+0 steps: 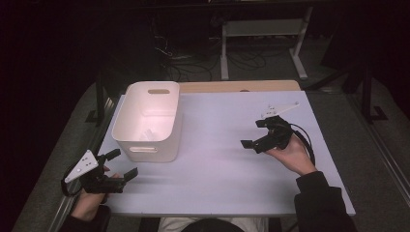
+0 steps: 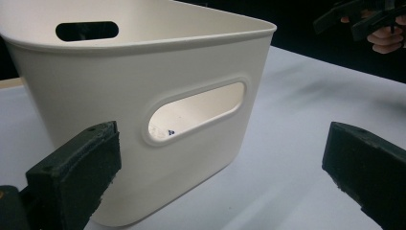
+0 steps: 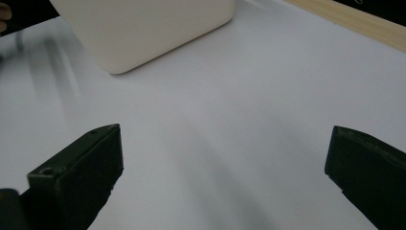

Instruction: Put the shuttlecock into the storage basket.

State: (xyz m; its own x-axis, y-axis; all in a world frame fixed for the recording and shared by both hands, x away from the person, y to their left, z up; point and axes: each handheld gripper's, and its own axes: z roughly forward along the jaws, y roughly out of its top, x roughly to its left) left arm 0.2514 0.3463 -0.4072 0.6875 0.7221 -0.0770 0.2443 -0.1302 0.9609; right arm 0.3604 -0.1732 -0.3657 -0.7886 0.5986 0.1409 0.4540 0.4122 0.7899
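A white plastic bin (image 1: 147,121) with handle slots stands on the left half of the white table (image 1: 217,164). Something pale lies inside it, hard to make out. My left gripper (image 1: 123,163) hovers at the table's front left corner, open, with its jaws pointing at the bin's near wall (image 2: 143,120). My right gripper (image 1: 254,134) is held over the right side of the table, open and empty, aimed leftward toward the bin (image 3: 143,28). The right gripper (image 2: 359,19) is also seen far off in the left gripper view.
A wooden strip (image 1: 237,86) runs along the table's far edge. Beyond it stand a white frame leg (image 1: 297,48) and floor cables (image 1: 193,63). A dark rail (image 1: 99,101) stands left of the table.
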